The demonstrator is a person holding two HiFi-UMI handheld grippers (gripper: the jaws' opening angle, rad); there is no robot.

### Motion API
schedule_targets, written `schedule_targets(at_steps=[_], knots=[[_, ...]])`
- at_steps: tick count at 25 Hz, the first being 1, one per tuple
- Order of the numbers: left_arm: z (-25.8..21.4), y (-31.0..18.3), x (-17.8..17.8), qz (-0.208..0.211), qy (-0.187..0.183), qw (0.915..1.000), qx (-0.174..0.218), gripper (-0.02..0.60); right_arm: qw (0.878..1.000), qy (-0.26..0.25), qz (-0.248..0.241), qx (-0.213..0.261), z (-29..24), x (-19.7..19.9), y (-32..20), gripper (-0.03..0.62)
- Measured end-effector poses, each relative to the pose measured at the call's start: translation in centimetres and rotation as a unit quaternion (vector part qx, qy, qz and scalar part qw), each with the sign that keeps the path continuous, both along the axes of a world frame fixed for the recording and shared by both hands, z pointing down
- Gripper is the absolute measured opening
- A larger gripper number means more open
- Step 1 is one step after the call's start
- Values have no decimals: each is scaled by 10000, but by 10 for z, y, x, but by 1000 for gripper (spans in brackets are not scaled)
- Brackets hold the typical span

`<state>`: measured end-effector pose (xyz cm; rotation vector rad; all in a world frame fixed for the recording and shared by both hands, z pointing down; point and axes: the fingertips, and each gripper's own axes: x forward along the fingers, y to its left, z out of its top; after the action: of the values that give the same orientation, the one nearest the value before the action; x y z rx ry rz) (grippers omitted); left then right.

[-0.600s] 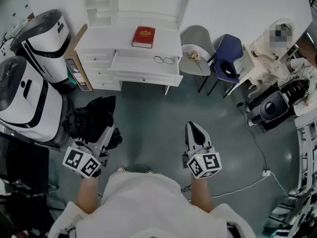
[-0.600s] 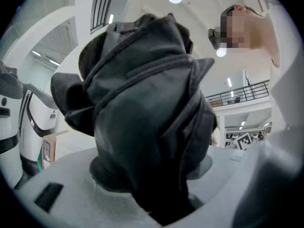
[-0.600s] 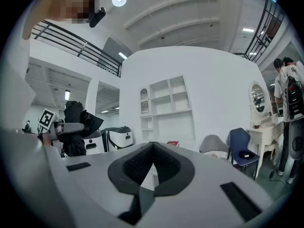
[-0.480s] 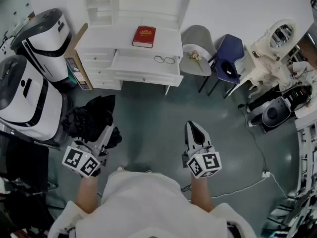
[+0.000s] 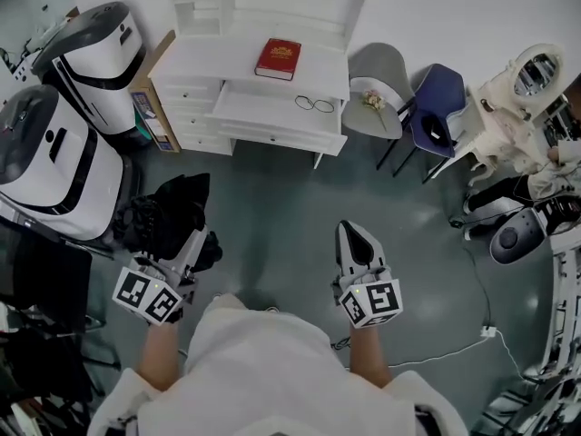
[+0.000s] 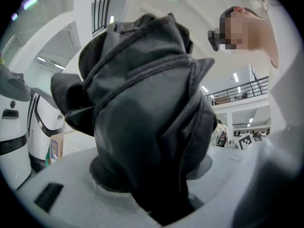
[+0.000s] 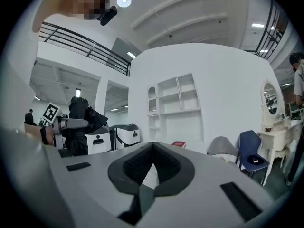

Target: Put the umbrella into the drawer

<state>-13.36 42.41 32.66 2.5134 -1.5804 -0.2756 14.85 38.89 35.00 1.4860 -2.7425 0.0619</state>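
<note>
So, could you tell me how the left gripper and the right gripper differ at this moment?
The left gripper is clamped on the black folded umbrella, while the right gripper holds nothing. The left gripper's jaws stand apart around the fabric, whereas the right gripper's jaws meet at the tips. Both point level, roughly towards the white desk.

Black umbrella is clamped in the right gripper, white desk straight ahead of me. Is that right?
No. The black umbrella sits in the jaws of the left gripper, as the left gripper view shows; the right gripper is shut on nothing. The white desk is ahead.
</note>
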Motion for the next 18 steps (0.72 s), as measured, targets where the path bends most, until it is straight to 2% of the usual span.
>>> schedule_targets(at_steps=[10, 14, 18], knots=[[10, -10, -7, -176, 13, 9998, -108, 268, 9996, -111, -72, -245, 21, 2, -21, 2], [23, -40, -4, -5, 54, 9997, -220, 268, 9992, -68, 10, -397, 32, -1, -38, 2], [41, -94, -3, 292, 230, 9989, -300, 268, 9983, 49, 173, -555, 48, -8, -72, 2]])
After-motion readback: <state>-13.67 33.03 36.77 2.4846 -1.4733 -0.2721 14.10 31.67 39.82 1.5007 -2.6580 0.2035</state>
